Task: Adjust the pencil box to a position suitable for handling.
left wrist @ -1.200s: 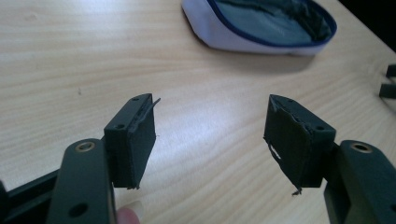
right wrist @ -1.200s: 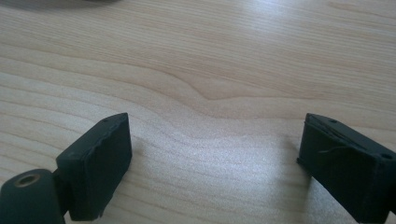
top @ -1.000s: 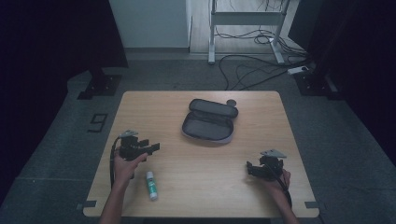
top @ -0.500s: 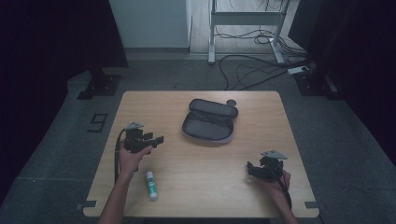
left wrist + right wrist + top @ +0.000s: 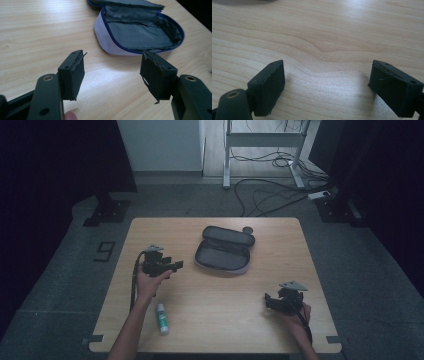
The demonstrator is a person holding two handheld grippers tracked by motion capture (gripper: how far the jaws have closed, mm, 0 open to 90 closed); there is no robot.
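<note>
At the bottom of the high view two forearms come up onto the wooden tabletop (image 5: 215,320). At lower right the right hand (image 5: 296,312) grips the right gripper (image 5: 270,301), which sits low near the tabletop's front right corner with its grey plate on top. In the right gripper view its jaws stand wide apart over bare wood grain, nothing between them.

At lower left, just right of the left forearm, a small white tube with a green label (image 5: 162,318), perhaps a glue stick though it is too small to be sure, lies on the wood near the front edge.

Farther up at centre left, the left hand (image 5: 150,281) holds the left gripper (image 5: 176,265) with its cable hanging down beside the wrist and its jaws turned toward frame right, at the pouch. In the left gripper view (image 5: 112,72) the jaws are apart and empty, with a fingertip (image 5: 70,115) showing at the bottom edge.

Beyond them, at the tabletop's middle, an unzipped pouch (image 5: 224,251) lies open, with a pale outside, dark grey lining and blue zip edge; its open mouth fills the upper right of the left gripper view (image 5: 140,32). A small dark round object (image 5: 247,230) sits touching its far right end.

Past the tabletop, at the top of the frame, are a grey floor, cables (image 5: 270,195) and the legs of a metal stand (image 5: 262,150).
</note>
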